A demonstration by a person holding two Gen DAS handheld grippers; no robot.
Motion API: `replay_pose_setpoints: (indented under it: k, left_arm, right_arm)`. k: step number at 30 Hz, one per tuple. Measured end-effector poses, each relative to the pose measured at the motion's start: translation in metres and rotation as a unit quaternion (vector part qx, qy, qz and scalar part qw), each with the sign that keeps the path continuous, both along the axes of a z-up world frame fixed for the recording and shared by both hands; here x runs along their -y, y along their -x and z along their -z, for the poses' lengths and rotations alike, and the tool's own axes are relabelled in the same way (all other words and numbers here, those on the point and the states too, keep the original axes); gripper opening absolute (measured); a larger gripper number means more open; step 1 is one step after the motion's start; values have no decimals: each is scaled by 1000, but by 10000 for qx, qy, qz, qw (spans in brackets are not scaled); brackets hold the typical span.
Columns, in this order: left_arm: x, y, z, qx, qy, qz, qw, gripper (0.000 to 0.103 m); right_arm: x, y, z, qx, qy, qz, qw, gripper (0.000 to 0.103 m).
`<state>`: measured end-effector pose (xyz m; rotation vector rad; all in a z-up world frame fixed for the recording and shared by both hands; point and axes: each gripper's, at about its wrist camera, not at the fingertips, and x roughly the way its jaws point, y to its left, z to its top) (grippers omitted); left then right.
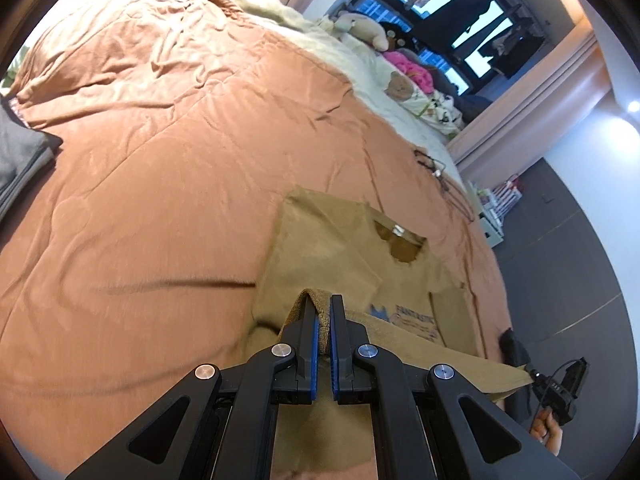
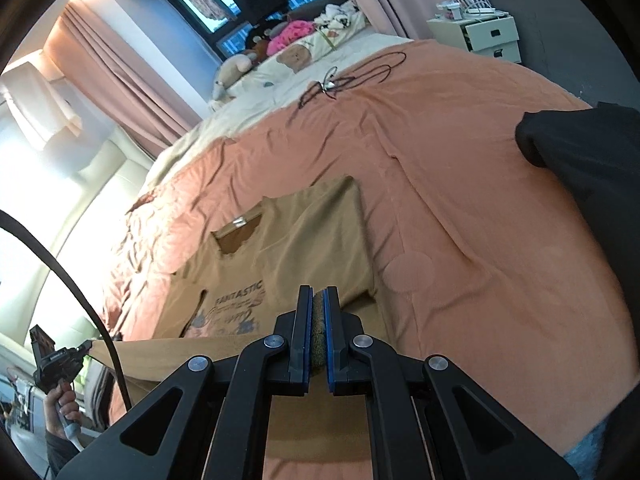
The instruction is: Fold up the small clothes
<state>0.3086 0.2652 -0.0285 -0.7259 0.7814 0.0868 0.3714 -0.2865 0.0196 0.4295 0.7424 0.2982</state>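
In the left wrist view the left gripper (image 1: 324, 306) has its black fingers with blue pads pinched almost together on a bunched edge of the tan cotton T-shirt (image 1: 320, 256), a small loop of the fabric poking up over the fingertips. In the right wrist view the right gripper (image 2: 319, 300) is clamped the same way, a thick wad of the same T-shirt (image 2: 316, 236) squeezed between its blue pads. Between the two grippers the lower edge of the garment runs as a taut lifted band; in the left view it leads across to the right gripper at the right edge, held in a person's hand (image 1: 548, 426), and in the right view it leads to the left gripper at the lower left, held in the other hand (image 2: 64, 404), with a black cable (image 2: 60, 272) arcing over it. Beyond the fingers the rest of the T-shirt lies flat on the wrinkled salmon-orange quilted bedspread (image 1: 152, 168), chest side up, with blue print reading "FANTASTIC" just past the lifted edge, one side already folded inward as a flat panel, and the neck opening with its white label farther off. A dark sleeve (image 2: 592, 168) crosses the right of the right view. Farther up the bed a thin dark cord (image 2: 348, 76) lies coiled on the bedspread, then a cream blanket (image 1: 360, 60) with soft toys (image 1: 362, 28) and a bright pink plush item (image 2: 294, 30) near the window (image 1: 448, 12). A white bedside cabinet (image 2: 488, 36) stands beside the bed.
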Motion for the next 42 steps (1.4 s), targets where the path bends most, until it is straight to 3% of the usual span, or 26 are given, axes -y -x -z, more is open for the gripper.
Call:
replay_pose_setpoints:
  k: [7,17,23,26,28,30,32,36,42]
  left_arm:
    - [-15,-50,31,-377,-48,-19,9993,4]
    - [-25,-105,67,-737,-105,41,9972,4]
    - [-18,-134,78,-848,-402,228,9953,5]
    - [-20,-136,79,-905,-462,185,9947,16]
    - [-22,-133,74,-908,-671,114,9935,52]
    - [-24,-125,66,-779,-824,38,9935,65]
    - [-26,-120,61,-771,-953,67,9924,65]
    - [-20,-112,58,-869,-1206,311,9884,65]
    - [-4,-99,60,-921,-1530,703,9814,68]
  right_arm:
    - [-20,-55,9,-262,142,142,9995,2]
    - [-32,-103,23,-433,300,312,9981,2]
    - [-35,-123,37,-539,437,630,9956,3]
    - [-35,-122,35,-535,494,749,9945,6]
    - [-33,-119,30,-463,429,720,9954,26]
    - [-34,-108,23,-205,529,779,9953,68]
    - [-33,-95,17,52,633,790,9948,80]
    - [-37,-70,11,303,561,355,9973,80]
    - [-49,-45,21,335,1088,-280,9931,80]
